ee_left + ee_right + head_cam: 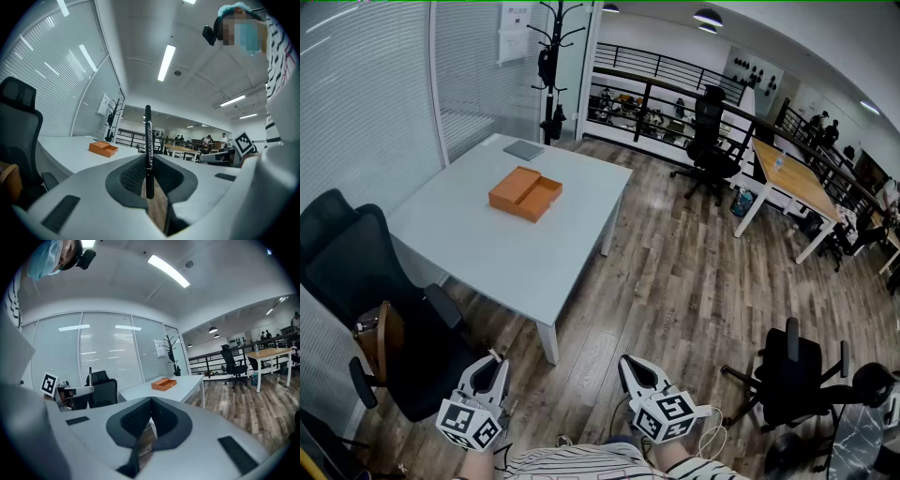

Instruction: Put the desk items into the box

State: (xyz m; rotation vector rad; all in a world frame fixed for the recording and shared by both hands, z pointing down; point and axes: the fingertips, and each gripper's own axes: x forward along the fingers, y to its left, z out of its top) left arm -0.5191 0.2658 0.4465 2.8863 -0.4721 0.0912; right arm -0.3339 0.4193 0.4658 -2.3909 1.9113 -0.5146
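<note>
An open orange box (525, 193) lies on the white table (516, 253), far ahead of both grippers; it also shows small in the left gripper view (103, 148) and the right gripper view (164, 384). My left gripper (492, 363) is held low near the person's body, off the table, and is shut on a black marker pen (148, 140) that stands upright between its jaws (149, 161). My right gripper (631, 367) hangs beside it over the wooden floor. Its jaws (151, 403) are shut with nothing between them.
A flat grey pad (523, 149) lies at the table's far corner. A black office chair (356, 272) stands at the table's left, close to my left gripper. Another black chair (792, 375) is at the lower right. A coat stand (553, 66) and a wooden desk (797, 178) stand farther off.
</note>
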